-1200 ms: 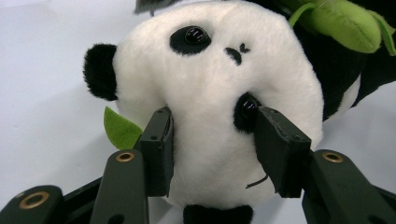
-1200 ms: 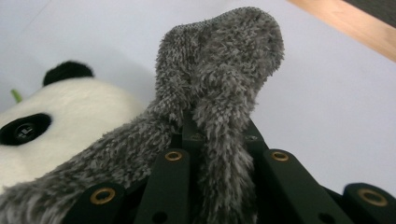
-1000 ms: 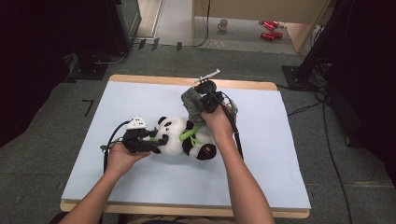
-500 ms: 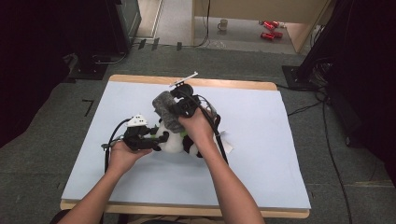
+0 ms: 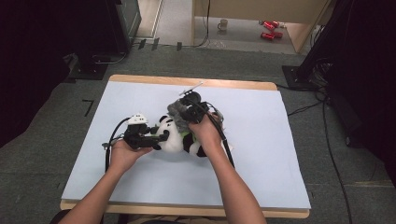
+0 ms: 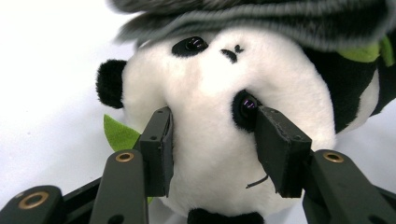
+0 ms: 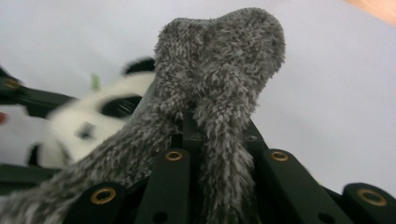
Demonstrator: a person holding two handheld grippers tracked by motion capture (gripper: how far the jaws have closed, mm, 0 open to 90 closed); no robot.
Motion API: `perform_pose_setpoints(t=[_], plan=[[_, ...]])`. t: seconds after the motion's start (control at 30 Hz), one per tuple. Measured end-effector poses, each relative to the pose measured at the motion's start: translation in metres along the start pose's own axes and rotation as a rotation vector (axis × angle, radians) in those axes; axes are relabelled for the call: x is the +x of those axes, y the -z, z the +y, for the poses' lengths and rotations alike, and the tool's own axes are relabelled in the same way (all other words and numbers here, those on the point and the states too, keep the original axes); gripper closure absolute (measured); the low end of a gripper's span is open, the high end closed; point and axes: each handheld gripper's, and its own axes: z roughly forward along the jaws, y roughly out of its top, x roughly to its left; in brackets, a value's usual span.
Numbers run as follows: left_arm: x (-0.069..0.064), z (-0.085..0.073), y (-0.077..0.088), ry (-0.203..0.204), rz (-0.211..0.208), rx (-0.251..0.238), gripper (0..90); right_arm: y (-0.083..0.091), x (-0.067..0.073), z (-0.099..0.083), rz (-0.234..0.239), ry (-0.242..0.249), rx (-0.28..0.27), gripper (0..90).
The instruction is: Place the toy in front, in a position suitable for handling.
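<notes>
Left gripper [image 5: 161, 137] clamps the toy panda [image 5: 175, 136] on the blue mat [image 5: 261, 158]; right gripper [image 5: 181, 111] holds grey fuzzy cloth [image 5: 175, 110] above it.

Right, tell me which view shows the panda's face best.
The left gripper view: the panda faces the camera, eyes and nose sharp, head clamped between the jaws. The high view shows it small and partly covered; the right gripper view shows it blurred behind the grey fuzzy cloth.
</notes>
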Motion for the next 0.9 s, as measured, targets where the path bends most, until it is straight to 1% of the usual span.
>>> perform_pose_setpoints(t=[0.03, 0.07, 0.1, 0.13, 0.17, 0.3, 0.33, 0.5, 0.53, 0.6, 0.63, 0.67, 0.7, 0.73, 0.8, 0.9], plan=[[0.000, 0.000, 0.000, 0.002, -0.003, -0.003, 50.0, 0.001, -0.007, -0.004, -0.003, -0.019, 0.009, 79.8], [0.000, 0.000, -0.001, -0.003, -0.004, -0.008, 50.0, 0.002, -0.012, -0.006, 0.009, -0.029, 0.003, 79.9], [0.000, 0.000, -0.001, -0.006, -0.003, -0.007, 50.1, 0.003, -0.018, -0.010, 0.032, -0.050, -0.005, 79.8], [-0.001, 0.001, -0.001, -0.005, 0.000, -0.012, 50.1, 0.004, -0.020, -0.011, 0.035, -0.059, -0.005, 79.8], [-0.001, 0.001, -0.001, -0.006, 0.000, -0.012, 50.1, 0.006, -0.022, -0.012, 0.033, -0.045, -0.011, 79.8], [0.001, 0.002, -0.001, 0.002, -0.004, -0.013, 50.1, 0.011, -0.024, -0.013, 0.009, -0.022, -0.032, 79.7], [0.001, 0.002, -0.002, 0.001, -0.005, -0.013, 50.2, 0.013, -0.026, -0.014, 0.003, -0.024, -0.045, 79.7], [0.003, 0.004, -0.002, 0.004, -0.009, -0.014, 50.2, 0.021, -0.034, -0.016, -0.019, -0.043, -0.073, 79.7], [0.003, 0.004, -0.001, 0.000, -0.008, -0.018, 50.1, 0.023, -0.037, -0.017, -0.026, -0.052, -0.080, 79.8], [0.004, 0.004, -0.001, 0.002, -0.010, -0.015, 50.3, 0.031, -0.046, -0.018, -0.061, -0.082, -0.101, 80.3], [0.005, 0.004, -0.001, 0.008, -0.017, -0.017, 50.3, 0.033, -0.050, -0.019, -0.085, -0.093, -0.102, 80.3], [0.006, 0.004, -0.001, 0.011, -0.022, -0.018, 50.3, 0.036, -0.055, -0.020, -0.090, -0.106, -0.098, 80.3], [0.006, 0.004, -0.001, 0.009, -0.021, -0.018, 50.3, 0.040, -0.060, -0.022, -0.068, -0.133, -0.105, 80.2], [0.006, 0.005, -0.002, 0.007, -0.018, -0.022, 50.3, 0.042, -0.062, -0.023, -0.061, -0.143, -0.115, 80.2], [0.006, 0.006, -0.002, 0.006, -0.010, -0.024, 50.3, 0.051, -0.063, -0.023, -0.045, -0.148, -0.145, 80.2], [0.007, 0.008, -0.003, 0.013, -0.008, -0.028, 50.5, 0.063, -0.058, -0.019, -0.012, -0.144, -0.184, 80.0]])
